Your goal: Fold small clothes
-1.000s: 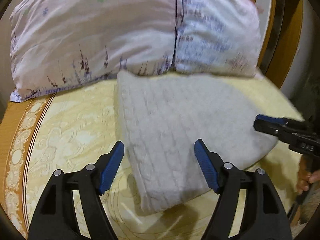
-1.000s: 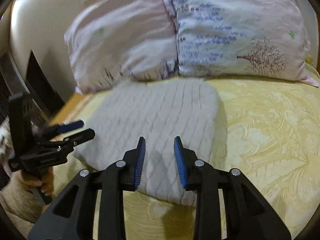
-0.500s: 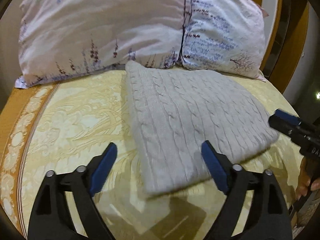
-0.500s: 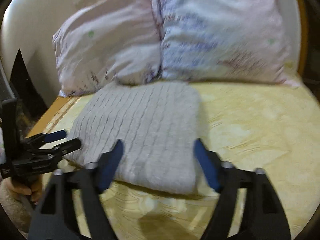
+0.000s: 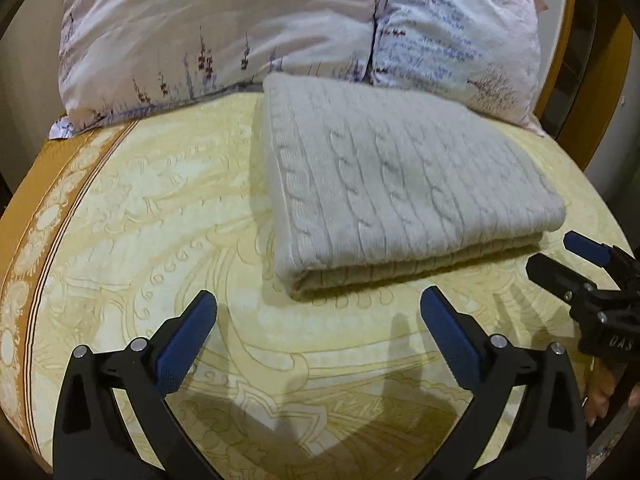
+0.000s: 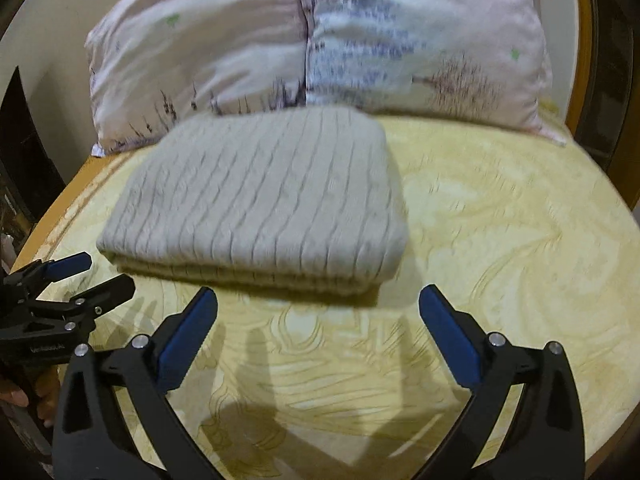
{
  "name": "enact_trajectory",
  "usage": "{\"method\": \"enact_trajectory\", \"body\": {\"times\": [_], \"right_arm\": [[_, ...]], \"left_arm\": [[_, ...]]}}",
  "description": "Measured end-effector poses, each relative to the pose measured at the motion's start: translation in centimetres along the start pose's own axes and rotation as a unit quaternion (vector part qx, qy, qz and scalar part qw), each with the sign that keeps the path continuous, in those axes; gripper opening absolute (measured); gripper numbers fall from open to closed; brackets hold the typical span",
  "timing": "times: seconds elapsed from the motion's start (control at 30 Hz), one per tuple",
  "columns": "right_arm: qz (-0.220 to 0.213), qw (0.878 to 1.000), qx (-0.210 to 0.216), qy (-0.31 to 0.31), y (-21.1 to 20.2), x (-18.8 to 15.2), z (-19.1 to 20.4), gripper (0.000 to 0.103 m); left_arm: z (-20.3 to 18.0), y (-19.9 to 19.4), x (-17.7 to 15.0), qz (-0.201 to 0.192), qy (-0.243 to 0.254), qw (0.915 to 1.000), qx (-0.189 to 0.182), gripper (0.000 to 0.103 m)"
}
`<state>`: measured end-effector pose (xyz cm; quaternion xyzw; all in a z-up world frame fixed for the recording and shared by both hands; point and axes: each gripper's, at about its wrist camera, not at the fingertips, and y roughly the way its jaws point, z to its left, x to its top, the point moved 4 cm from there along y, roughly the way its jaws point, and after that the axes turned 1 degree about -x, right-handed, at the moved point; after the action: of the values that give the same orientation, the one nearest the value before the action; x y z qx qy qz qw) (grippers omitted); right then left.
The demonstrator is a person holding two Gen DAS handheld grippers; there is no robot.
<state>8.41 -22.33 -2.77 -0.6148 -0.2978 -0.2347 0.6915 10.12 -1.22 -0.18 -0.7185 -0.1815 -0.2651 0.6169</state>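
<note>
Both claws, left claw [image 5: 318,312] and right claw [image 6: 318,310], have just been opening and gape wide and empty near the folded grey sweater [image 5: 392,184] on the bed [image 5: 140,216], pillows [image 5: 224,28] beyond, folding apparently complete.

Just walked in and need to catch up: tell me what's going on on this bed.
A person holds a gripper in each hand over a bed. A grey cable-knit sweater lies folded into a neat rectangle on the yellow bedspread, just in front of two pillows. The left gripper and right gripper have just been opening and now stand wide, with nothing between them, short of the sweater's near edge. The fold looks finished.
</note>
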Motion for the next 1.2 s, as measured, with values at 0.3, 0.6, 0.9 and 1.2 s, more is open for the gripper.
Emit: {"method": "enact_trajectory", "body": {"times": [0.3, 0.6, 0.9, 1.2], "right_arm": [[0.026, 0.999, -0.034, -0.02, 1.4, -0.6, 0.8, 0.101], [0.038, 0.998, -0.043, -0.023, 1.9, -0.8, 0.7, 0.101], [0.037, 0.998, -0.043, -0.024, 1.9, -0.7, 0.5, 0.101], [0.037, 0.998, -0.041, -0.026, 1.8, -0.6, 0.4, 0.101]], "left_arm": [[-0.8, 1.1, -0.2, 0.03, 0.016, 0.9989, 0.032, 0.102], [-0.7, 1.0, -0.3, 0.031, 0.018, 0.9987, 0.035, 0.102], [-0.7, 1.1, -0.2, 0.031, 0.019, 0.9988, 0.033, 0.102], [-0.7, 1.2, -0.2, 0.031, 0.019, 0.9988, 0.033, 0.102]]}}
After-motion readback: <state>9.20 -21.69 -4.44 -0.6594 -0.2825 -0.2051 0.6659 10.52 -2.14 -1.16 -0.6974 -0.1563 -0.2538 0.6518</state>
